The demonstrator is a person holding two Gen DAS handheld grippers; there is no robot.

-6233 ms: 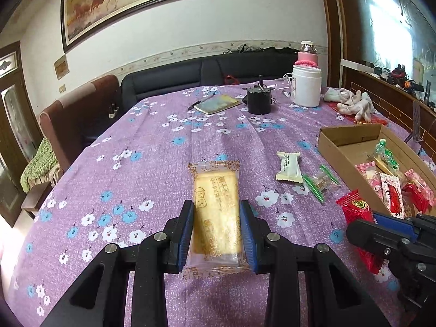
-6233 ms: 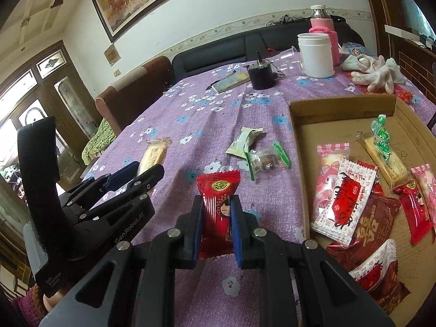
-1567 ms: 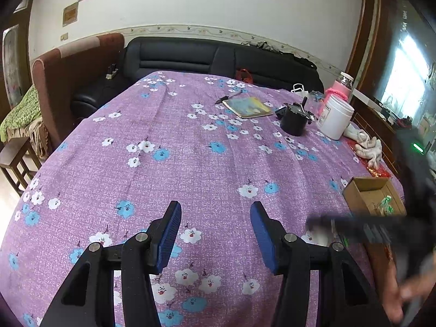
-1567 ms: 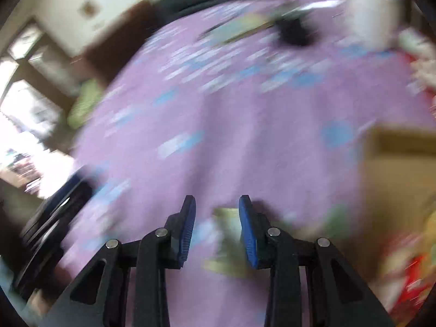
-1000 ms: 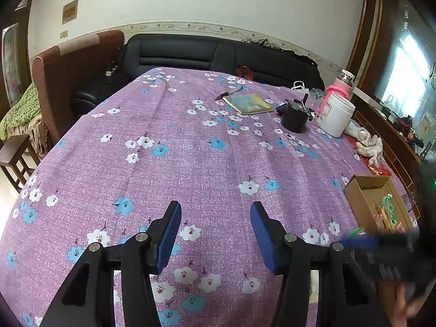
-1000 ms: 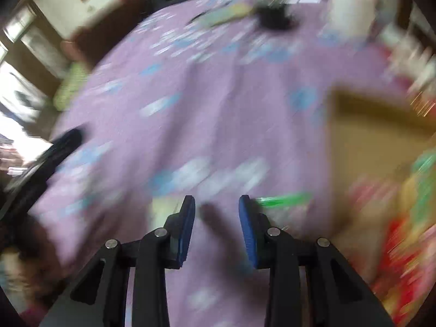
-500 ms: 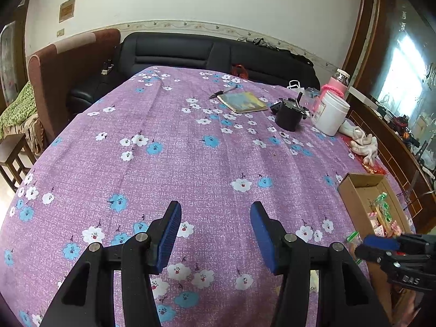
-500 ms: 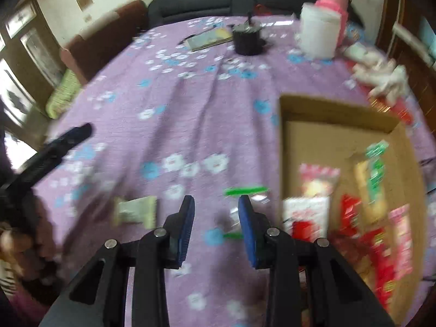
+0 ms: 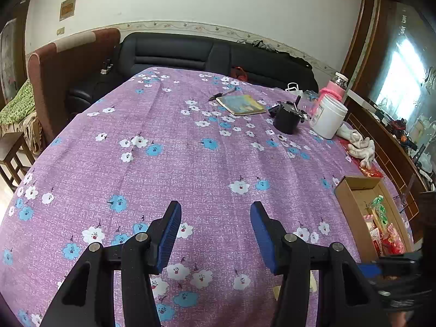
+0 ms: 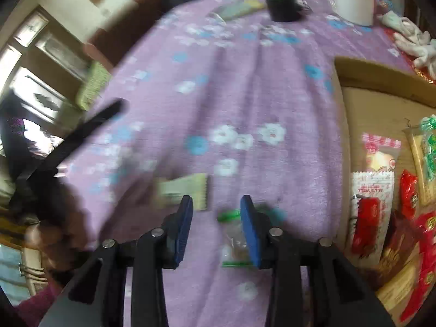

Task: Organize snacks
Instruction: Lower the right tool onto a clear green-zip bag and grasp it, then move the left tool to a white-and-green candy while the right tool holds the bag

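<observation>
two tools (image 9: pixel 215 233) (image 10: pixel 216 224), one box (image 10: pixel 381 73), two loose snacks (image 10: pixel 185 188) (image 10: pixel 235 238)

A cardboard box (image 10: pixel 381 73) holds red and yellow snack packs. On the purple cloth lie two more – a pale green pack (image 10: pixel 185 188) and a clear green-edged bag (image 10: pixel 234 234).

Blurring across most of the right wrist view, smearing the pale green snack packet (image 10: pixel 182 190) and the flowered cloth on the table (image 10: pixel 245 87). Hiding partly behind one pad of the right tongs (image 10: pixel 215 204), now opening: a clear packet with green ends (image 10: pixel 234 234). Running off the right edge: the cardboard box (image 10: pixel 381 76). Too small for reading, its snacks in the left wrist view.
</observation>
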